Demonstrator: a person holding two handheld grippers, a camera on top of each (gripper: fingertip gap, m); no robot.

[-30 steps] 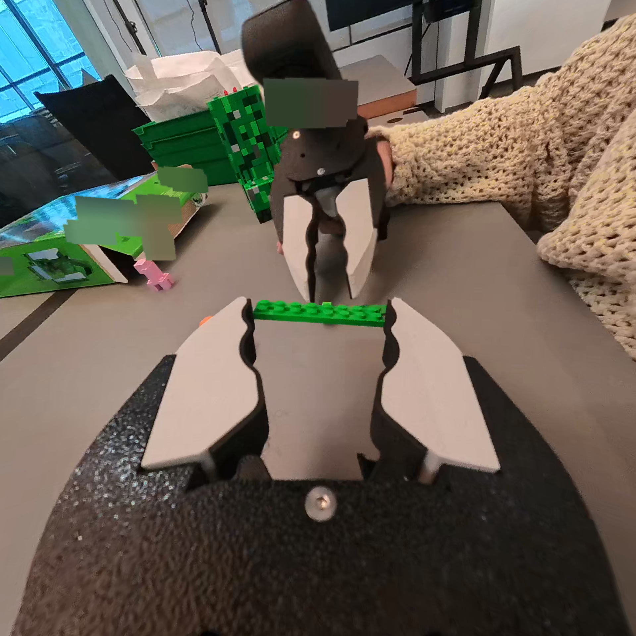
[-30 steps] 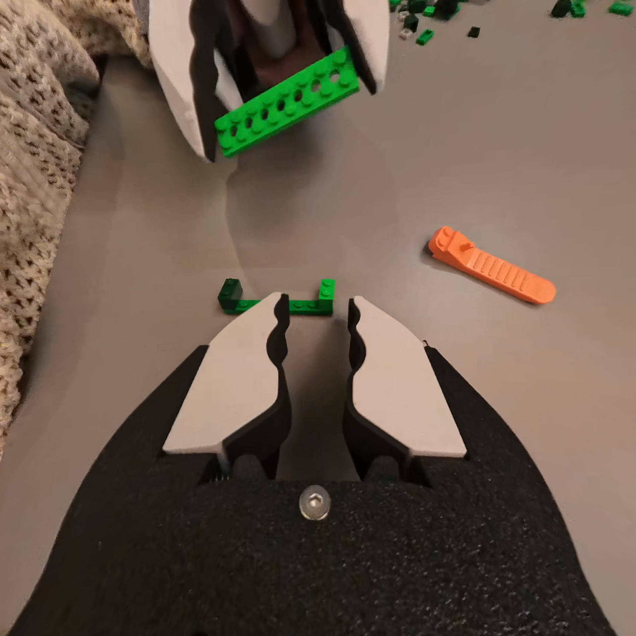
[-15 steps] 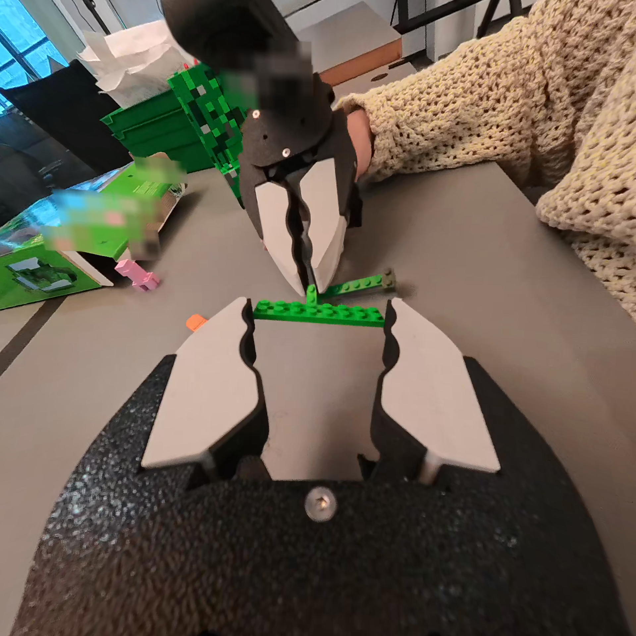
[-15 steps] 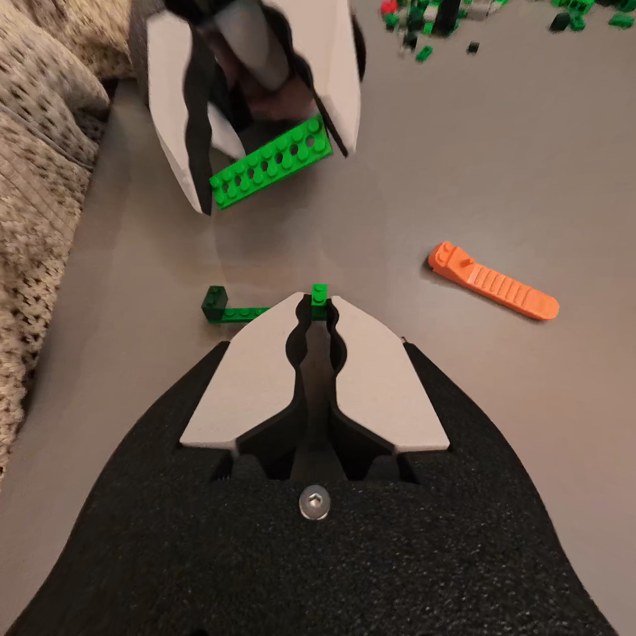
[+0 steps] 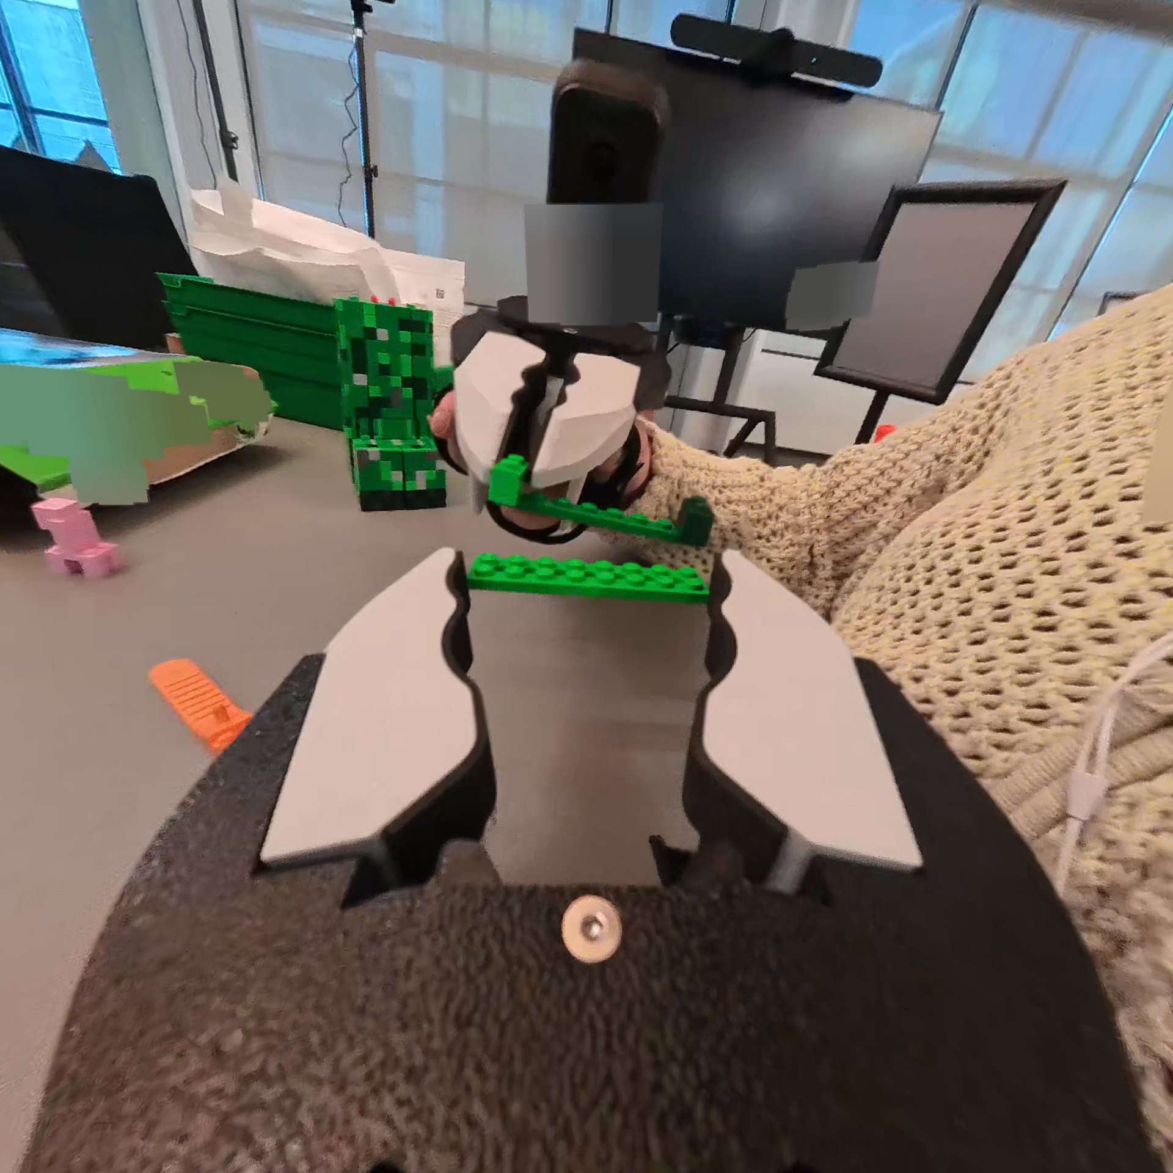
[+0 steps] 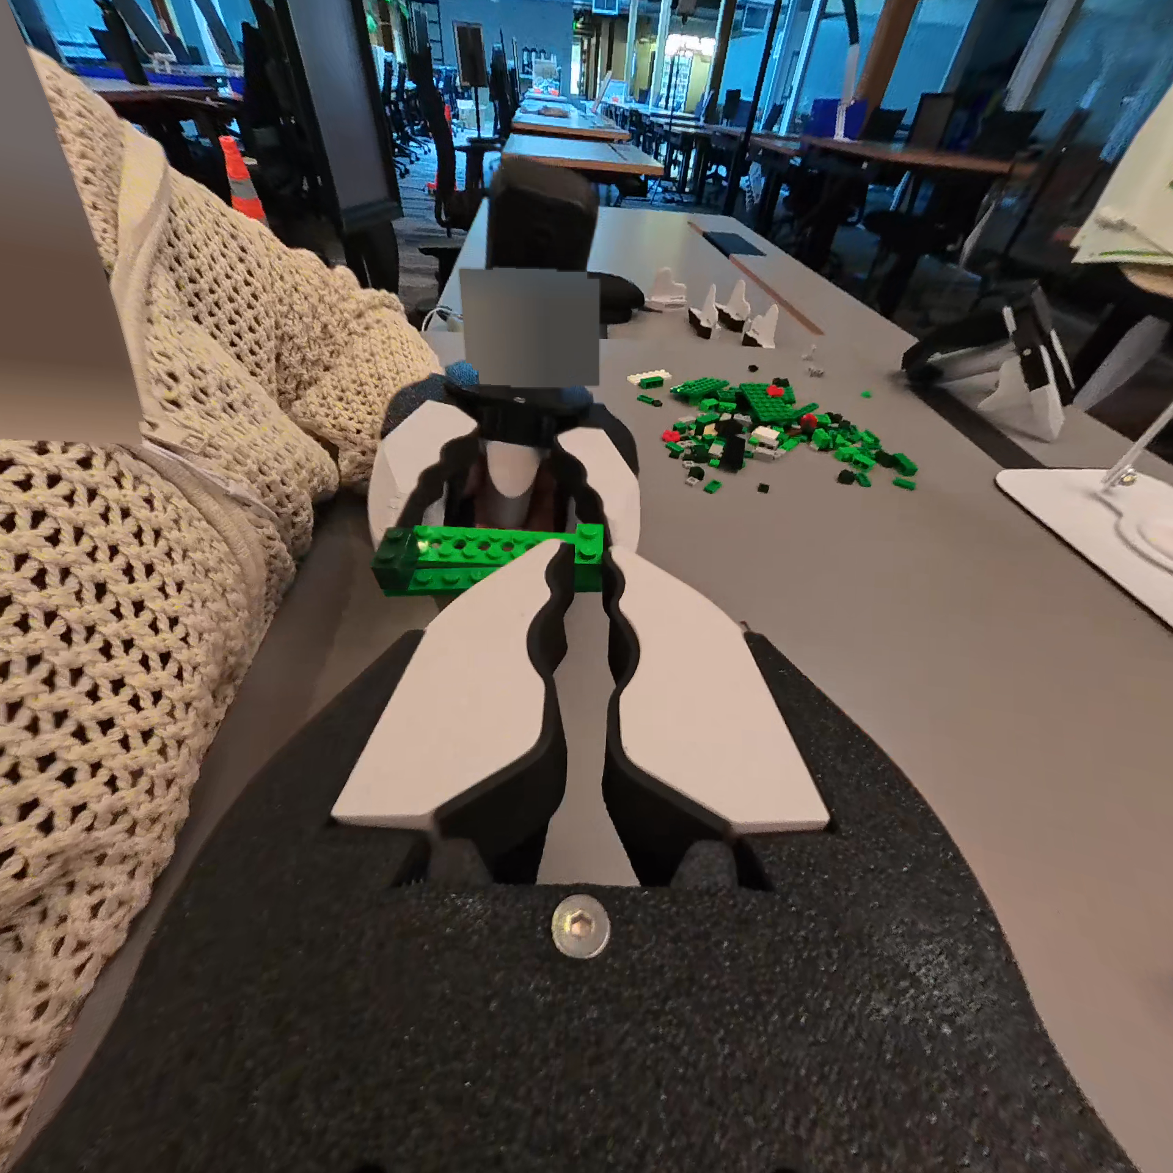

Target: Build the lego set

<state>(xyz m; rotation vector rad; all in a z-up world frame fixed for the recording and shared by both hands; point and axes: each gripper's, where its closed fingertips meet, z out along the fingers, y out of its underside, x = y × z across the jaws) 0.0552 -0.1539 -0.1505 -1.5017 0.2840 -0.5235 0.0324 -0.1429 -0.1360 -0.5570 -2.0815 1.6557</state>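
Evidently early: my left gripper (image 5: 587,571) pinches a green plate (image 5: 587,577) endwise; right gripper (image 6: 581,558) nips a bracket piece (image 5: 603,511) at frame centre; loose bricks (image 6: 774,425) upper right remain unbuilt.

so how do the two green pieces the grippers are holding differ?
The left gripper spans the bright green plate end to end; the right gripper pinches just one upright end of the thin bracket piece.

The plate is flat and wider; the bracket piece is narrower, with raised end bricks, one dark green.

Both are held above the table.
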